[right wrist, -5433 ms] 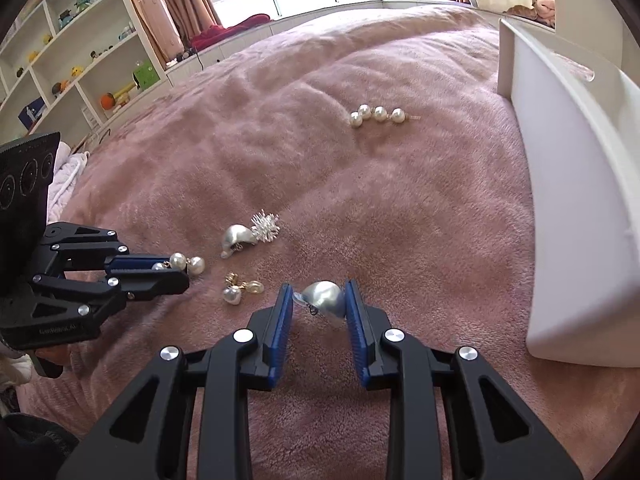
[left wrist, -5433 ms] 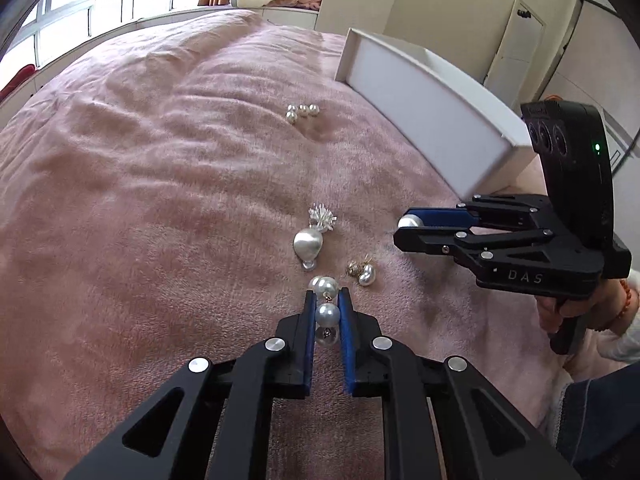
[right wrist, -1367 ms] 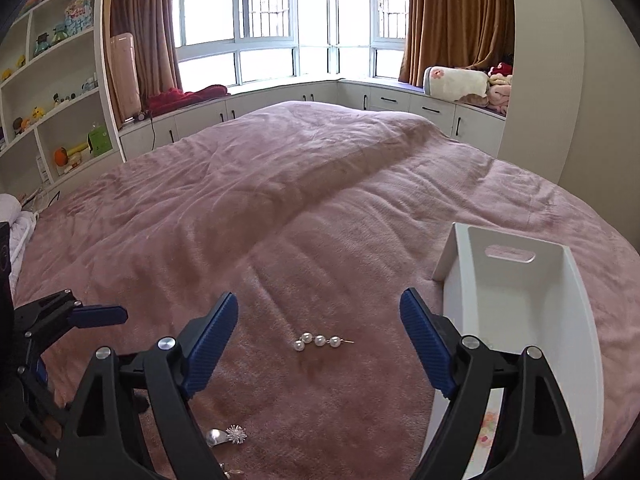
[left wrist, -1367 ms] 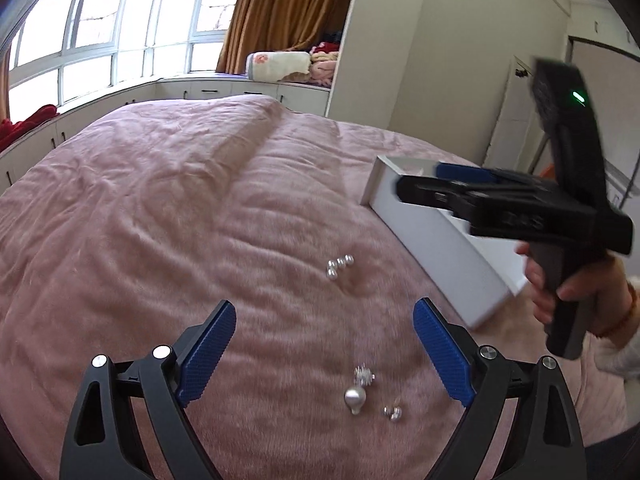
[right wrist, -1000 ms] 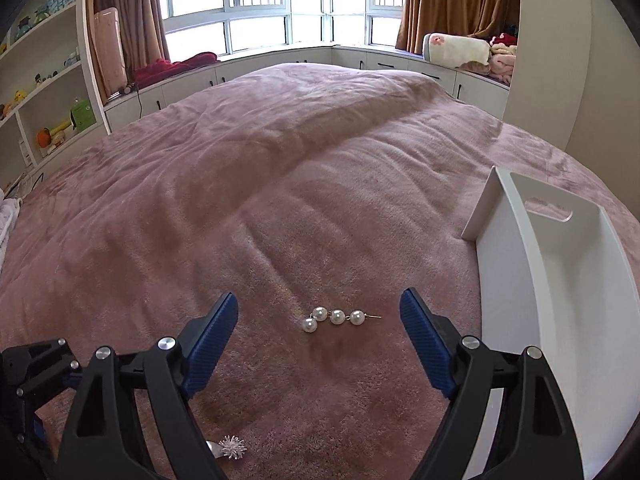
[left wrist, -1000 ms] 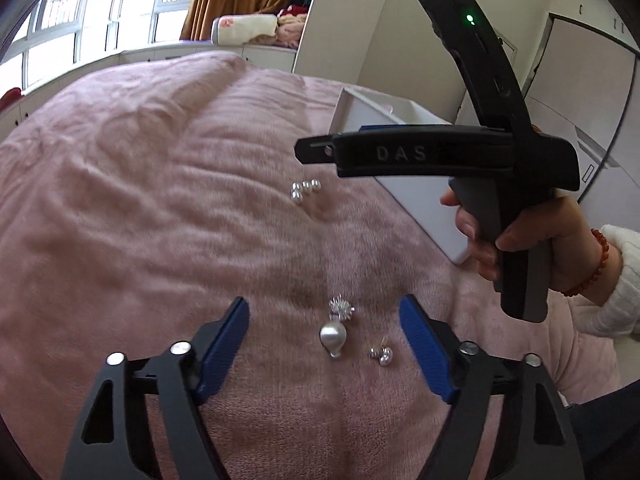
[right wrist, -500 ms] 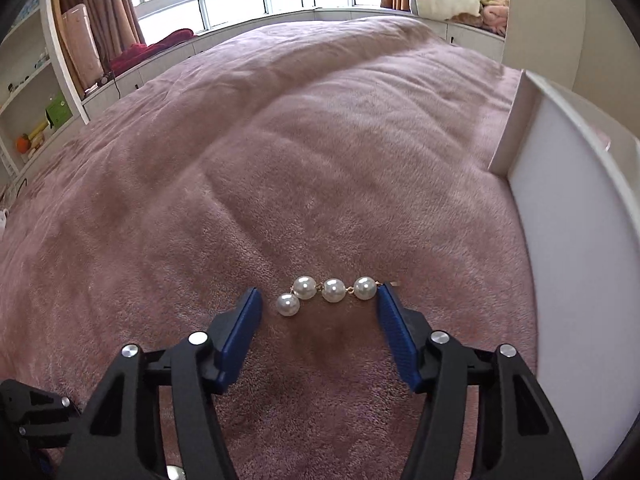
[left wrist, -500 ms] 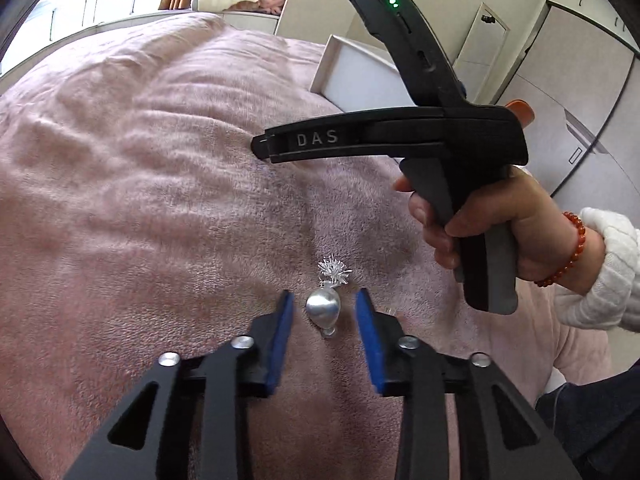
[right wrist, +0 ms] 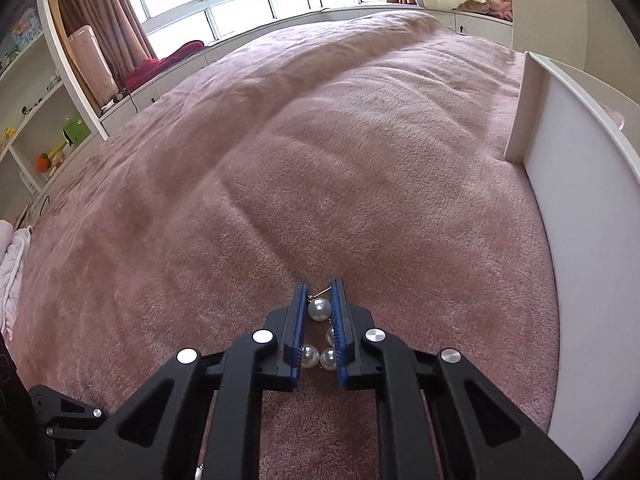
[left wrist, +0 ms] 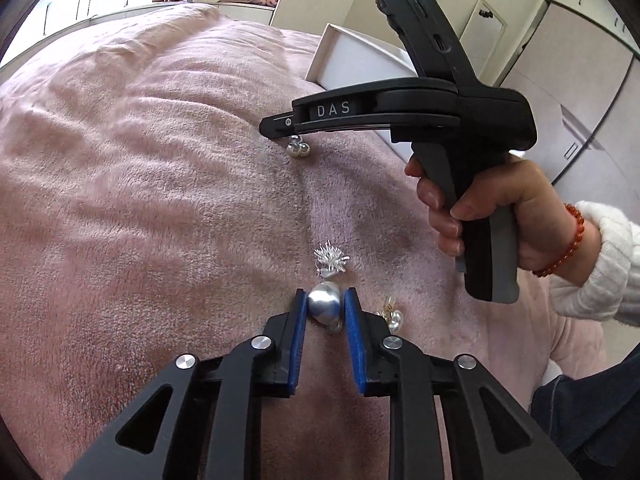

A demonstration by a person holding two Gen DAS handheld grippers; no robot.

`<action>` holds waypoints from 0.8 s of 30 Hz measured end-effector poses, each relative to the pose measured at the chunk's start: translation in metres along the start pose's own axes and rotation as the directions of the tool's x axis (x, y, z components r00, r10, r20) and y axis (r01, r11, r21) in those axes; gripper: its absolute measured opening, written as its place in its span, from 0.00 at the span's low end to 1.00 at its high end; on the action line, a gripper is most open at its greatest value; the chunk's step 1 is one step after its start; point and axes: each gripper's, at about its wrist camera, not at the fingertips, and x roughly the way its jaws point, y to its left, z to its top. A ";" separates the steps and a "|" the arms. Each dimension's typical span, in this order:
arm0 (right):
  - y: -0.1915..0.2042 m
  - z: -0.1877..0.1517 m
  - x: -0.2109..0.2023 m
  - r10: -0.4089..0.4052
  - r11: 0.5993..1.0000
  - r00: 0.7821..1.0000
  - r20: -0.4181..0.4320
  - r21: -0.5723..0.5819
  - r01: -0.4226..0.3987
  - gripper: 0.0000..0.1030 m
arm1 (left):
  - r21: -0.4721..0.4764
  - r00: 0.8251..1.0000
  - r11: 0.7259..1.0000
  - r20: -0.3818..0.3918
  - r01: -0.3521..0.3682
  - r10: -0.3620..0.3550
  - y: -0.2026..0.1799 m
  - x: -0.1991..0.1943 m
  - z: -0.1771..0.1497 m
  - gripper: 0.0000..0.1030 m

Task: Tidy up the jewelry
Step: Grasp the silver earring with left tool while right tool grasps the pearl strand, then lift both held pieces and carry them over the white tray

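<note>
In the left wrist view my left gripper (left wrist: 324, 304) is shut on the silver drop earring (left wrist: 323, 305), whose spiky silver top (left wrist: 330, 259) lies on the pink blanket just ahead. A small gold-and-pearl earring (left wrist: 391, 315) lies right of the fingers. My right gripper (right wrist: 318, 300) is shut on the pearl string earring (right wrist: 319, 309); the lower pearls hang between the fingers. In the left wrist view the right gripper (left wrist: 280, 128) is farther up the bed, with pearls (left wrist: 298, 150) dangling under its tip.
A white box (right wrist: 576, 216) stands on the bed at the right, also in the left wrist view (left wrist: 352, 60) behind the right gripper. The pink blanket (right wrist: 280, 160) stretches far ahead. Shelves and windows lie beyond the bed.
Both grippers came down from open above the bed and closed: the left on the silver drop earring, the right on the pearl string, which now hangs bunched between its fingers.
</note>
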 end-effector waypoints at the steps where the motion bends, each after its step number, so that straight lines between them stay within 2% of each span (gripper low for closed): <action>1: 0.000 -0.001 -0.002 -0.010 1.000 1.000 0.001 0.000 0.010 0.13 | 0.003 1.000 1.000 -0.002 0.000 0.000 -0.001 -0.001 0.000 0.30; 5: 0.001 -0.008 -0.004 -0.025 1.000 1.000 -0.018 -0.018 0.025 0.21 | 0.023 1.000 1.000 -0.010 -0.021 0.021 -0.008 0.000 -0.001 0.33; 7: 0.000 -0.012 -0.004 -0.020 1.000 0.999 -0.028 -0.020 0.020 0.21 | 0.015 0.999 0.999 -0.011 -0.029 0.030 -0.009 0.001 0.000 0.31; 8: -0.001 -0.013 -0.004 -0.019 1.000 0.999 -0.030 -0.025 0.018 0.21 | 0.010 0.999 0.999 -0.011 -0.035 0.035 -0.008 0.002 0.001 0.26; 10: -0.001 -0.014 -0.005 -0.008 1.000 0.999 -0.033 -0.027 0.008 0.18 | -0.019 0.999 0.999 -0.012 -0.040 0.040 -0.005 0.004 0.003 0.22; 11: -0.002 -0.015 -0.006 0.008 1.000 0.999 -0.039 -0.022 -0.008 0.12 | -0.031 0.999 0.999 -0.009 -0.035 0.035 -0.007 0.004 0.003 0.22; 12: -0.003 -0.015 -0.006 0.013 1.000 0.999 -0.042 -0.018 -0.014 0.12 | -0.043 0.999 0.999 -0.007 -0.033 0.033 -0.007 0.004 0.003 0.20; 18: 0.000 -0.015 -0.021 0.053 0.999 0.998 -0.020 -0.008 -0.054 0.11 | -0.027 0.998 0.997 0.000 -0.065 0.065 -0.016 -0.002 0.007 0.20; 24: 0.007 -0.003 -0.049 0.080 0.997 0.996 0.037 -0.023 -0.079 0.11 | -0.065 0.997 0.995 0.033 -0.071 0.073 -0.013 -0.020 0.003 0.20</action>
